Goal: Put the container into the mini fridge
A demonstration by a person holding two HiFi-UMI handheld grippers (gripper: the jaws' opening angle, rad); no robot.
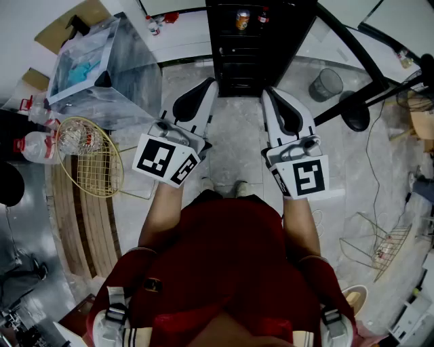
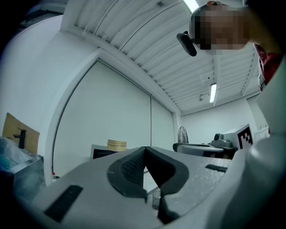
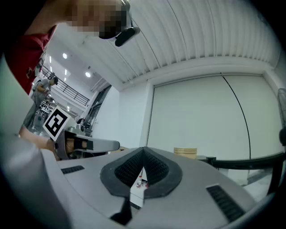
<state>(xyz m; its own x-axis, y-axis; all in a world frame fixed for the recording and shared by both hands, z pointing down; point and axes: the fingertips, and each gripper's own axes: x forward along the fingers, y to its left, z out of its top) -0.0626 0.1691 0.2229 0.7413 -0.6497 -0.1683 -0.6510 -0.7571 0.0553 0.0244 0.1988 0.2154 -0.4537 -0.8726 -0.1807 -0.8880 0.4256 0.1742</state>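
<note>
Red shirt (image 1: 217, 271) fills the bottom of the head view, so that's the person's chest right under the camera, with both forearms reaching forward.

Far left there's a couple of plastic bottles (image 1: 37, 146) with red caps. Just beside them a racket (image 1: 91, 162) lies flat, its head overlapping some wooden planks.

Up from that is the container (image 1: 115, 81), a big clear box with something blue (image 1: 81, 71) inside. It's off to the left of the fridge and well apart from both grippers. Can't tell what it's sitting on.

The left hand-held gripper (image 1: 209, 85) points ahead over the grey marbled floor (image 1: 237, 135). In its own view the pads meet at the tips, so it's clenched with nothing in it.

Dead ahead is the black mini fridge (image 1: 251, 61), with a can (image 1: 242, 19) on top.

The right hand-held gripper (image 1: 269, 93) is the same deal: tips pressed together, empty, aimed at the fridge front without touching it.

Further right, a grey bin (image 1: 325, 85) stands near the fridge, and a wire basket (image 1: 390, 244) lies on the floor by the right edge.
</note>
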